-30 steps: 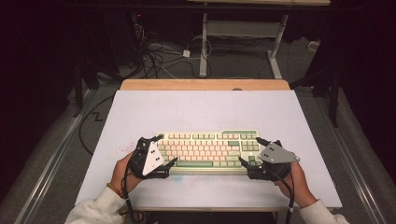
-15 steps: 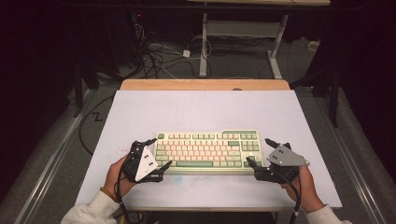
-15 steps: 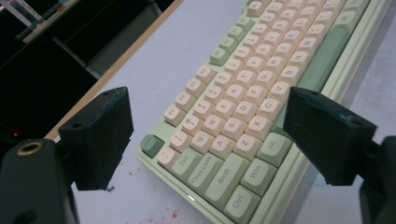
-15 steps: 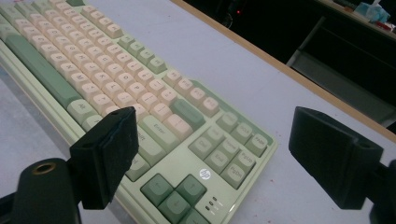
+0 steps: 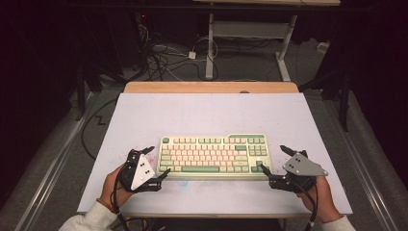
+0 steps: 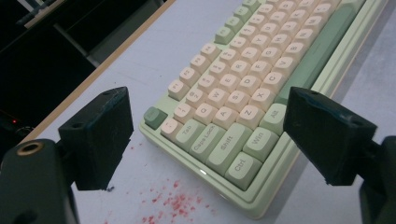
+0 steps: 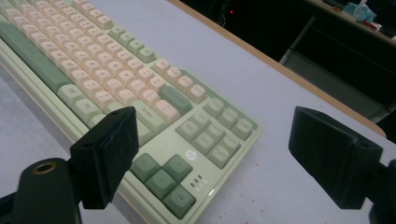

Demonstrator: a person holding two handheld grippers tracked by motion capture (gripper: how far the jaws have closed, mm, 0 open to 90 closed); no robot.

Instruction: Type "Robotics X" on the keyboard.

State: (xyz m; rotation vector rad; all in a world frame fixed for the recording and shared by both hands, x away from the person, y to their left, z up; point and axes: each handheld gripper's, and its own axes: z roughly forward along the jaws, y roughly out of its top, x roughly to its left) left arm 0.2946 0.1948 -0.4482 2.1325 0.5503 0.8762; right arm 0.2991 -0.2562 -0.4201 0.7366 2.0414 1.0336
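Keyboard [image 5: 214, 155] flat on table [image 5: 207, 113], near front edge. Left claw [image 5: 157, 162] and right claw [image 5: 272, 159] both released, flanking its ends, not touching. Step: approach. Next: close in on both ends together.

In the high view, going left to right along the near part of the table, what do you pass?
Left gripper with its jaws open → pink stain on the table → keyboard → right gripper with its jaws open.
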